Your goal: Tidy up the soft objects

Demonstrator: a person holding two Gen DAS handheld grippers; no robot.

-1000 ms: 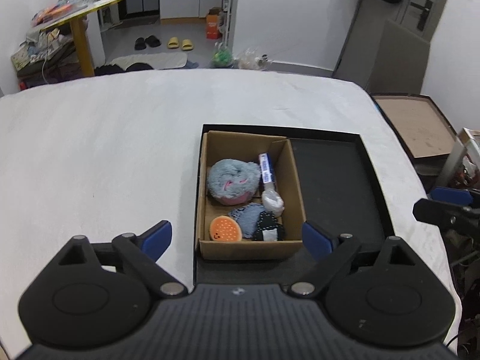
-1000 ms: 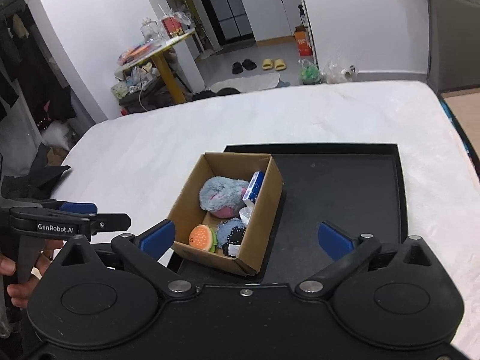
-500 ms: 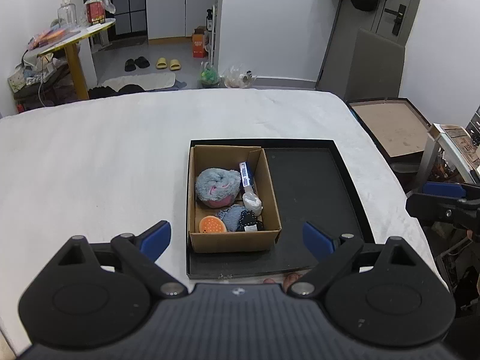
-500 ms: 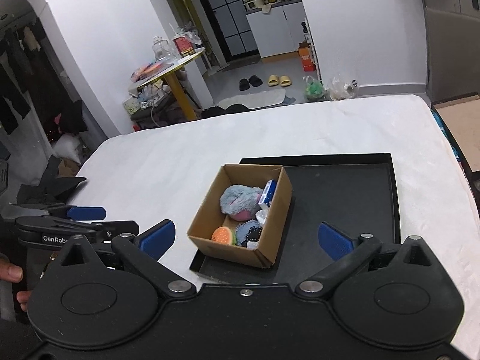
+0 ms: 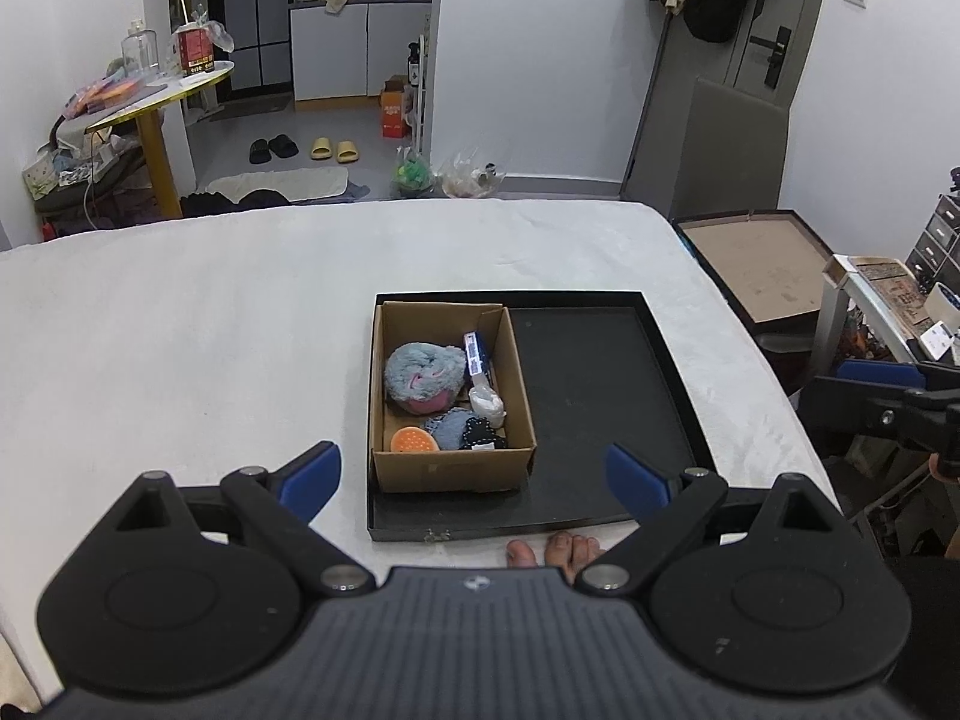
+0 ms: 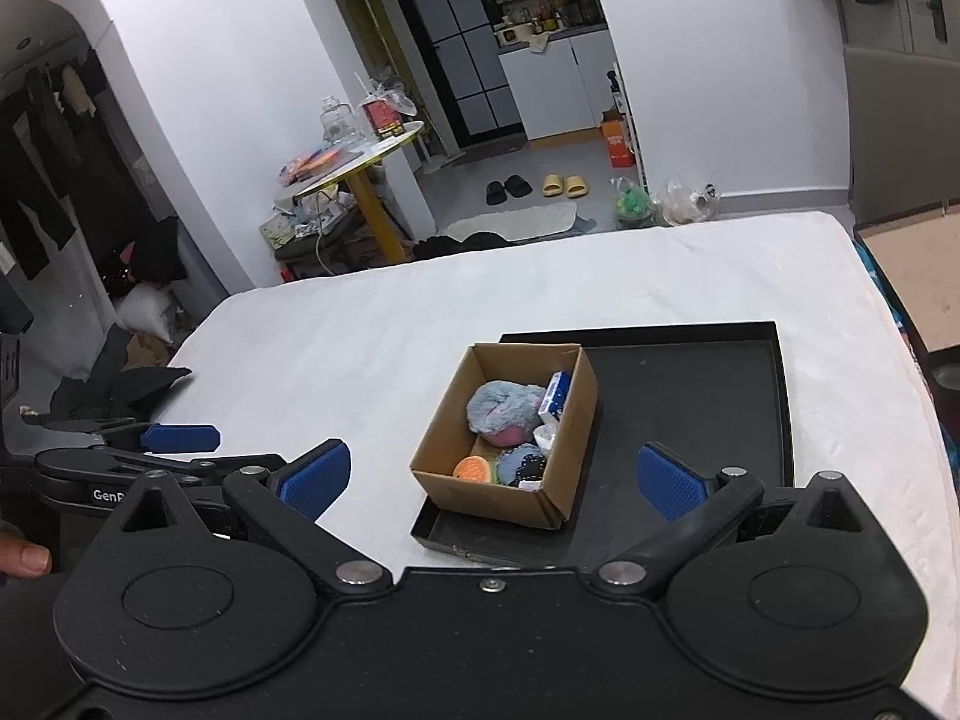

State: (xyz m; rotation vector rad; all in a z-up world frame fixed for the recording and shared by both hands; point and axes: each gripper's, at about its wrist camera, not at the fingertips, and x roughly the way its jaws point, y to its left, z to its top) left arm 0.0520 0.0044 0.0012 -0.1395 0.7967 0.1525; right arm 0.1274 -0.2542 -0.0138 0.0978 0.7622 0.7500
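A cardboard box (image 5: 450,468) stands in the left part of a black tray (image 5: 600,396) on the white bed. It holds a grey-blue fluffy toy (image 5: 423,372), an orange round toy (image 5: 413,439), a dark spotted pouch (image 5: 480,433), a white wad (image 5: 487,402) and a blue-white packet (image 5: 476,354). My left gripper (image 5: 474,474) is open and empty, held above and in front of the tray. My right gripper (image 6: 492,474) is open and empty, held back from the box (image 6: 510,498) in the tray (image 6: 690,408).
The white bed (image 5: 180,330) spreads wide on the left of the tray. The person's toes (image 5: 552,549) show below the bed's near edge. A brown board in a dark frame (image 5: 756,264) lies on the floor at the right. A yellow-legged table (image 5: 156,96) with clutter stands far left.
Both grippers have pulled back and up from the box, so the box and tray look smaller and farther. Both stay open and empty.
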